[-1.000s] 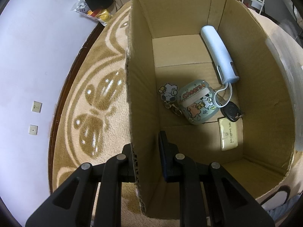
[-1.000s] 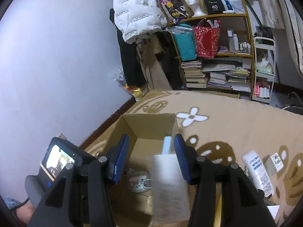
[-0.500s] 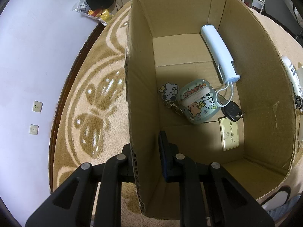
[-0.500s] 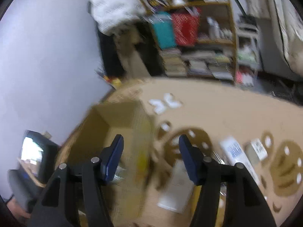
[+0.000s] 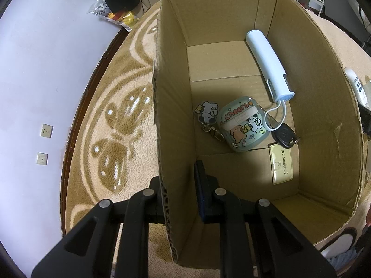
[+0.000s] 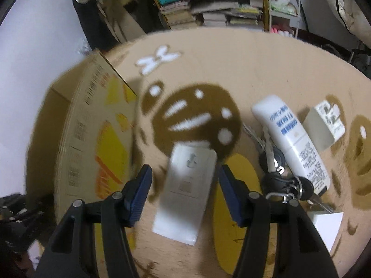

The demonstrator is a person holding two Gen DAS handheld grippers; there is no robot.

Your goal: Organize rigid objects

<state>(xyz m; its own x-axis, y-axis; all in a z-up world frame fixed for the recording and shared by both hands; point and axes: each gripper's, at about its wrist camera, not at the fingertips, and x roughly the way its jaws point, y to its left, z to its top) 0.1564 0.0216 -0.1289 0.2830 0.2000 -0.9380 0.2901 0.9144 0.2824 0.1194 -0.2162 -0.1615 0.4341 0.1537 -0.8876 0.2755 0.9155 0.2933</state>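
Observation:
My left gripper (image 5: 178, 176) is shut on the near left wall of the open cardboard box (image 5: 324, 115). One finger is outside the wall and one inside. In the box lie a light blue cylinder (image 5: 269, 67), a "Cheers" case (image 5: 243, 125) with a cartoon charm (image 5: 207, 112), a black car key (image 5: 284, 135) and a gold NFC card (image 5: 280, 166). My right gripper (image 6: 185, 171) hangs open low over the carpet, right of the cardboard box (image 6: 88, 125). A flat white box (image 6: 187, 190) lies on the carpet between and below its blue pads, touching neither.
On the carpet to the right lie a white tube (image 6: 292, 139), a bunch of keys (image 6: 278, 176), a small white package (image 6: 324, 125) and a sheet of paper (image 6: 327, 222). Cluttered shelves (image 6: 220, 4) stand at the back. A pale wall (image 5: 34, 69) runs along the left.
The right gripper has opened wider, tipped downward and dropped from above the cardboard box to the carpet on its right. The white box, earlier between its pads, now lies on the carpet. The left gripper has not moved.

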